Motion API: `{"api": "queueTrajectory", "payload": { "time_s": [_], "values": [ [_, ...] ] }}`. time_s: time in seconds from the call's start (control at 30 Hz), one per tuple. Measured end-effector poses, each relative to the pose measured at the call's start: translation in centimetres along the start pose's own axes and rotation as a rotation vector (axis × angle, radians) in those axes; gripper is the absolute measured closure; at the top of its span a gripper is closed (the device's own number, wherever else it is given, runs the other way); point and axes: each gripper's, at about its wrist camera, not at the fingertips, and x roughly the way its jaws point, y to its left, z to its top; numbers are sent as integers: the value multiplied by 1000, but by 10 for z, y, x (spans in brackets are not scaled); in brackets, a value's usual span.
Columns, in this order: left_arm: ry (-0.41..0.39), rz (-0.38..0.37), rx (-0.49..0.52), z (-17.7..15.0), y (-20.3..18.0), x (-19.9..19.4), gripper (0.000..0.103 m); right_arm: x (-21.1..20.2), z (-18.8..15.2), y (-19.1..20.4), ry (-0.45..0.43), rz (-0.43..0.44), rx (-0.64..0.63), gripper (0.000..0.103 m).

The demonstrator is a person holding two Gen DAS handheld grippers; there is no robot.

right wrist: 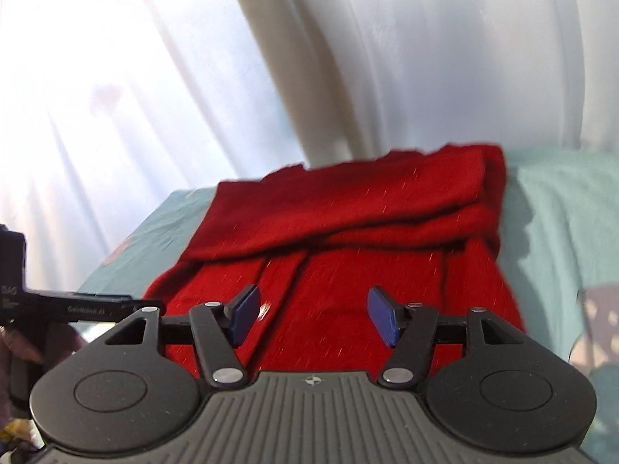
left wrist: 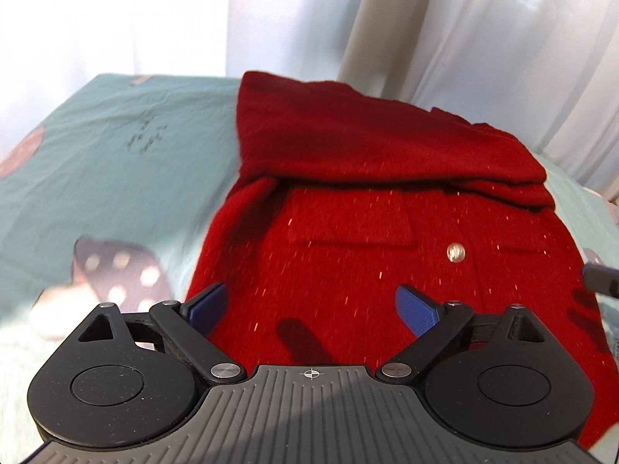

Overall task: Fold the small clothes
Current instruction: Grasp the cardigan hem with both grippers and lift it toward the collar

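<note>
1. The left tool (left wrist: 311, 309) sits nearest the left wrist lens, its two blue pads (left wrist: 416, 309) spread wide with nothing between them. It hovers over the near hem of the red garment (left wrist: 367, 263).
2. The right tool (right wrist: 313, 315) is likewise spread wide and empty, its blue pads (right wrist: 381, 315) apart above the near part of the same garment (right wrist: 329, 290).
3. In the right wrist view, the black body of the other tool shows at the left edge, beside the garment's left side. In the left wrist view, a dark part at the right edge lies beside the garment's right side; it is too cropped to identify.
4. The red garment lies flat on a bed covered by a pale teal sheet (left wrist: 116, 147). It is a fuzzy knit with bright flecks. A pocket flap (left wrist: 350, 228) and a silver button (left wrist: 455, 252) show on its near half.
5. The far part of the garment is folded back toward the tools, forming a thick darker band (left wrist: 387, 147) across its width, above the pocket flap.
6. The sheet carries a dotted mushroom print (left wrist: 123, 270) to the left of the garment.
7. No container shows in either view.
8. Pale curtains (right wrist: 348, 58) hang behind the bed, brightly backlit.
</note>
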Motion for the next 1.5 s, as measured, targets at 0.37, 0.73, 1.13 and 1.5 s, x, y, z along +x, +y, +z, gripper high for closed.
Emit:
{"api": "queueTrajectory", "payload": {
  "time_s": [0.37, 0.73, 1.13, 1.5],
  "values": [
    [148, 52, -176, -70, 61, -56, 7, -113, -96, -23, 258, -269, 159, 41],
    [245, -10, -265, -81, 92, -50, 38, -136, -105, -67, 257, -207, 391, 41],
    [324, -206, -276, -79, 103, -51, 78, -121, -109, -95, 282, -134, 506, 64],
    [365, -288, -266, -76, 105, -37, 70, -115, -106, -97, 307, -107, 573, 64]
  ]
}}
